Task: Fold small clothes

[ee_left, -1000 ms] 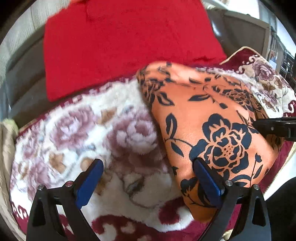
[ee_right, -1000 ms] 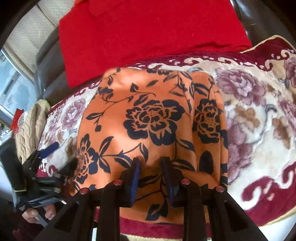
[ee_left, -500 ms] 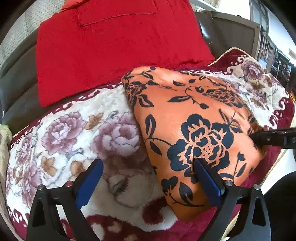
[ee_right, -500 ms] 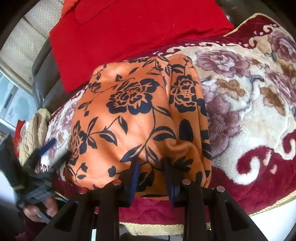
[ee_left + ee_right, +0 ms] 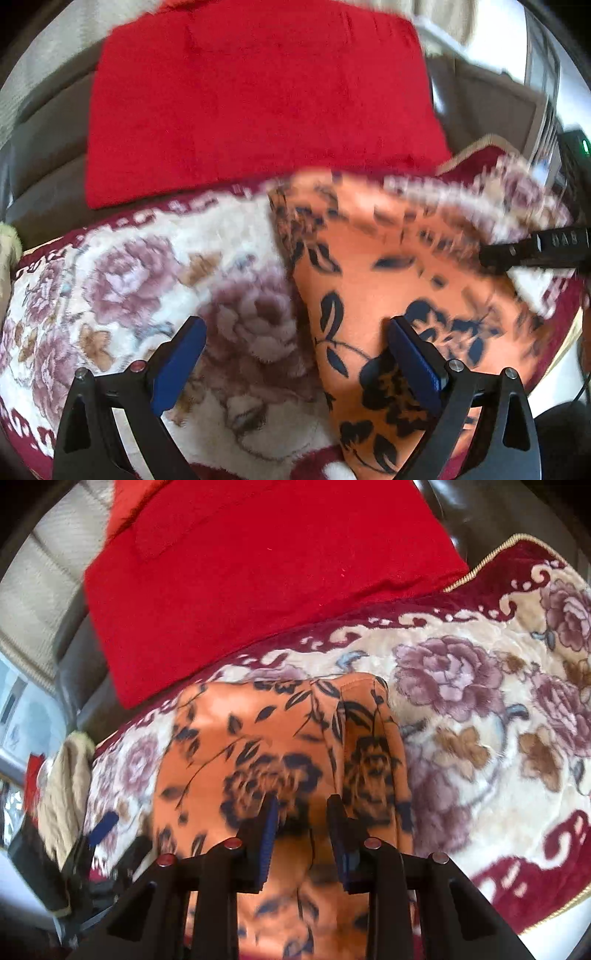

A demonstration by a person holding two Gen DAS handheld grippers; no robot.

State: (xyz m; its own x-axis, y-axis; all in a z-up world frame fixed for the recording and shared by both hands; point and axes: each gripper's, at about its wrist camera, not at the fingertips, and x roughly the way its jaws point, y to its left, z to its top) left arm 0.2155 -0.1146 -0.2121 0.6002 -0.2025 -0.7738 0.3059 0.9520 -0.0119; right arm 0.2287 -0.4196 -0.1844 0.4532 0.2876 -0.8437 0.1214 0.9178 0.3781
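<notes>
An orange garment (image 5: 388,280) with dark blue flowers lies folded on a plush floral blanket (image 5: 129,280). It also shows in the right wrist view (image 5: 258,738). My left gripper (image 5: 295,354) is open and empty, straddling the garment's left edge. My right gripper (image 5: 301,823) has its jaws narrowed around a raised fold of the garment's near edge. The right gripper shows in the left wrist view (image 5: 532,251) at the garment's right side. The left gripper shows in the right wrist view (image 5: 107,834) at far left.
A red cushion (image 5: 258,96) leans on the dark sofa back (image 5: 44,147) behind the blanket. In the right wrist view the cushion (image 5: 258,561) lies behind, a beige knitted item (image 5: 66,786) sits at the left, and the blanket's gold-trimmed edge (image 5: 554,912) runs at lower right.
The right gripper has carried the garment's near edge forward, so the garment looks shorter. The left gripper stays open and has shifted slightly. Both views are motion-blurred now.
</notes>
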